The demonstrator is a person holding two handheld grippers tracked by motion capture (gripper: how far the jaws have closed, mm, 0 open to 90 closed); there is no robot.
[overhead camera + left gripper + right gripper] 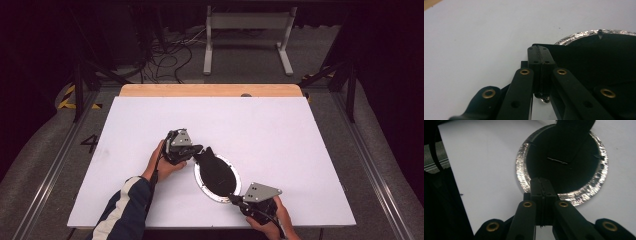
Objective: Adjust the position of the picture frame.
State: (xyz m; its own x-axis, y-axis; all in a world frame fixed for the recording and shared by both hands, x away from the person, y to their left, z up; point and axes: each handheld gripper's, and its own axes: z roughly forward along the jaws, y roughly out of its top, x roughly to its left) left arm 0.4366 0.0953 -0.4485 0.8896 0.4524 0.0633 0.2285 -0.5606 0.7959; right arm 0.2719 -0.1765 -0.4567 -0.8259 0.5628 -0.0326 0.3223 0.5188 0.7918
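White table (300, 150), both tools shut, L tool (196, 151) & R tool (235, 199) flanking foil-rimmed plate (200, 181)

A black cloth (216, 172) lies across a round foil-rimmed plate (198, 179) (near the table's front).

Foil and matt black on white

A crinkled, shiny foil rim (599, 173) is ringing a matt black sheet (564, 173); the smooth white tabletop (280, 125) is showing a wooden edge (210, 90).

A white table (280, 130) (wooden strip (210, 90) at its far edge) stands before tangled cables (170, 55).
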